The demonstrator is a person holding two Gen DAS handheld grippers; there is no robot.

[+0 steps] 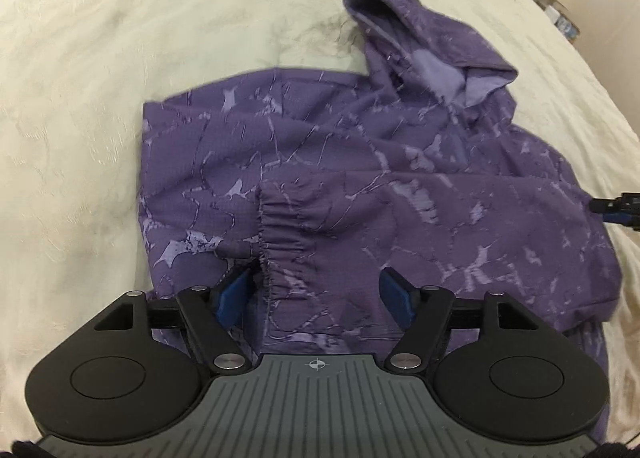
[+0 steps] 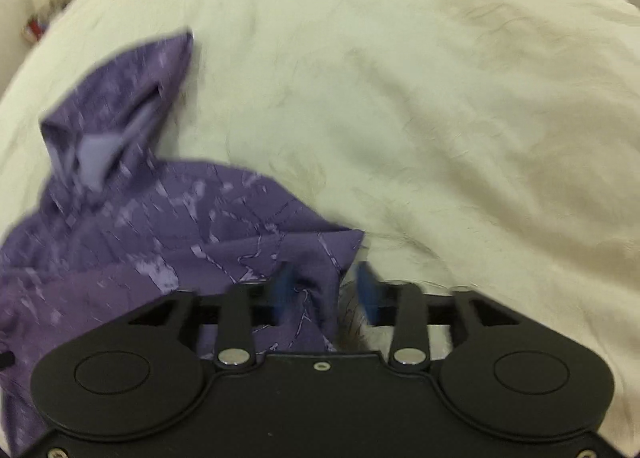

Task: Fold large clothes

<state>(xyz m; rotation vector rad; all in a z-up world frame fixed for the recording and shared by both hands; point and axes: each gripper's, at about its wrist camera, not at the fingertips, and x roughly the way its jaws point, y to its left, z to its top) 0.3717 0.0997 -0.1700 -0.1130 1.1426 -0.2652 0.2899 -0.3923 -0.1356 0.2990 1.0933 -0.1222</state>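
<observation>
A purple hooded jacket (image 1: 320, 162) with a pale marbled print lies on a cream bedcover (image 1: 100, 78). Its hood (image 1: 404, 42) points away from me. One sleeve is folded across the body, and its gathered cuff (image 1: 276, 242) lies between the blue pads (image 1: 234, 294) of my left gripper (image 1: 316, 294), which stands open just above the cloth. In the right wrist view the jacket (image 2: 140, 226) fills the lower left. My right gripper (image 2: 325, 292) straddles a raised fold at the jacket's edge (image 2: 316, 258); it is open, with a gap at the right pad (image 2: 367, 290). Its tip (image 1: 616, 208) shows at the jacket's right edge.
The bedcover (image 2: 440, 118) spreads wide on all sides of the jacket. Small clutter (image 1: 560, 14) sits beyond the bed's far right edge. A red and white object (image 2: 34, 28) lies off the bed's far left corner in the right wrist view.
</observation>
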